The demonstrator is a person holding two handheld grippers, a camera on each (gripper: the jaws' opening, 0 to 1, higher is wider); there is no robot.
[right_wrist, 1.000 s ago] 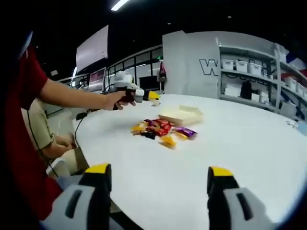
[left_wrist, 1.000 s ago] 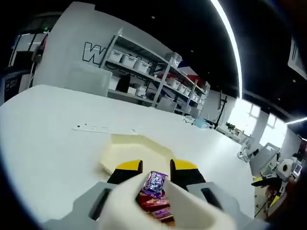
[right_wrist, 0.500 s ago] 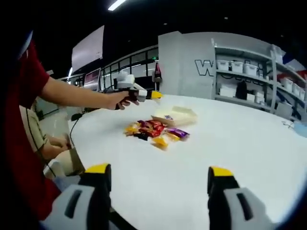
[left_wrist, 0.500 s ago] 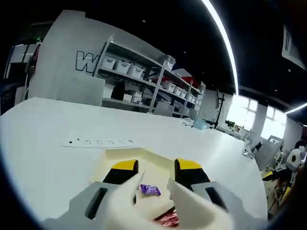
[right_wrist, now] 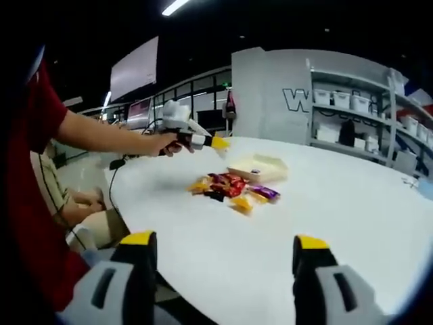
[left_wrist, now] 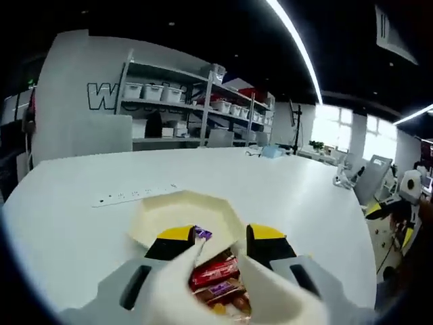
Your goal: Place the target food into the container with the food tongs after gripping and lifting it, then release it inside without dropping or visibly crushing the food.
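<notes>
My left gripper [left_wrist: 220,233] is shut on white food tongs [left_wrist: 172,279], whose two arms stand apart with nothing between their tips. Just beyond them lies a purple wrapped candy [left_wrist: 201,235] inside the cream container [left_wrist: 169,210], near its front wall. Red and purple candies from the pile [left_wrist: 214,272] lie under the tongs. In the right gripper view the container [right_wrist: 265,164] holds the purple candy [right_wrist: 255,171], with the candy pile [right_wrist: 230,186] in front of it. A hand holds the left gripper [right_wrist: 184,128] above them. My right gripper [right_wrist: 224,240] is open and empty, low over the table.
The round white table [right_wrist: 325,223] carries a power strip [left_wrist: 135,195] behind the container. A person in red stands at the left [right_wrist: 30,169] and another sits by the table edge [right_wrist: 57,183]. Shelves with bins [left_wrist: 203,108] line the back wall.
The tongs carried the purple candy from above the pile to the container and let it go there. They have since drawn back over the pile. The right gripper stays still.
</notes>
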